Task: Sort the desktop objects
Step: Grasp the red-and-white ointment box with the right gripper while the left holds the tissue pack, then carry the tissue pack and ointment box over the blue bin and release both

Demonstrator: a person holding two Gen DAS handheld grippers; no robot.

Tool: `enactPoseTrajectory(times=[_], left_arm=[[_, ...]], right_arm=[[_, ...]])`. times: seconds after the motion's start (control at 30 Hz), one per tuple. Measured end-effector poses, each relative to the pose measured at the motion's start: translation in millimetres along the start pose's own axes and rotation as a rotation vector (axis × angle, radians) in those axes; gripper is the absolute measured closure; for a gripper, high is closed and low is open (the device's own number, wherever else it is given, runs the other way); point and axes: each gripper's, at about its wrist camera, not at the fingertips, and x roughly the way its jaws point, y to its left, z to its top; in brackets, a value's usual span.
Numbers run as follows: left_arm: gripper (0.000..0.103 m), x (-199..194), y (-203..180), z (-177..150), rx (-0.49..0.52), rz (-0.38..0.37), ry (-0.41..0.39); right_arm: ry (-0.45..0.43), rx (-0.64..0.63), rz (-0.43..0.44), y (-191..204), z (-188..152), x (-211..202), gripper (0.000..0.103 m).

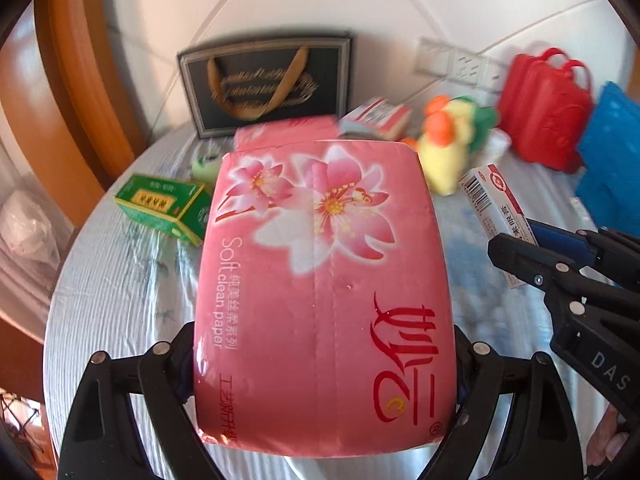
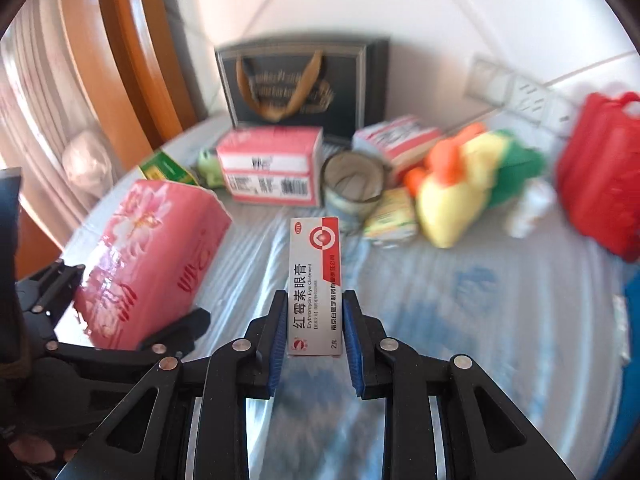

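Here, left claw (image 1: 324, 364) spread wide, clamping tissue pack (image 1: 320, 280); right claw (image 2: 314, 332) pinching ointment box (image 2: 314, 280). Could slip from soft wrap, or crush thin carton.

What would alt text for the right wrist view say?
The right gripper clamps a slim eye ointment box above a striped tablecloth. At left, the left gripper holds a pink tissue pack; boxes, a plush toy and a dark gift bag lie behind.
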Motion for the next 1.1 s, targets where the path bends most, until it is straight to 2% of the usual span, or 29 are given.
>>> enactPoseTrajectory(times=[0.1, 0.3, 0.5, 0.67, 0.73, 0.83, 0.9, 1.1], left_arm=[[0.013, -48, -33, 3, 0.056, -0.043, -0.07], [0.013, -131, -132, 9, 0.18, -0.172, -0.198], [0.013, -203, -263, 14, 0.289, -0.338, -0.31], [0.013, -255, -371, 14, 0.347, -0.462, -0.388], [0.013, -268, -416, 13, 0.378, -0.497, -0.393], [0.013, -273, -469, 12, 0.422, -0.545, -0.349], [0.013, -275, -498, 7, 0.451, -0.546, -0.339], [0.013, -274, -545, -7, 0.513, -0.548, -0.326]], right_arm=[[-0.064, 0.042, -0.042, -14, -14, -56, 0.077], [-0.214, 0.14, -0.185, -64, -47, -183, 0.077], [-0.357, 0.25, -0.376, -139, -89, -316, 0.077], [-0.436, 0.308, -0.518, -206, -126, -404, 0.077], [-0.447, 0.325, -0.565, -229, -137, -429, 0.077], [-0.437, 0.365, -0.627, -270, -155, -455, 0.077], [-0.421, 0.398, -0.647, -294, -167, -464, 0.077], [-0.377, 0.457, -0.662, -345, -198, -464, 0.077]])
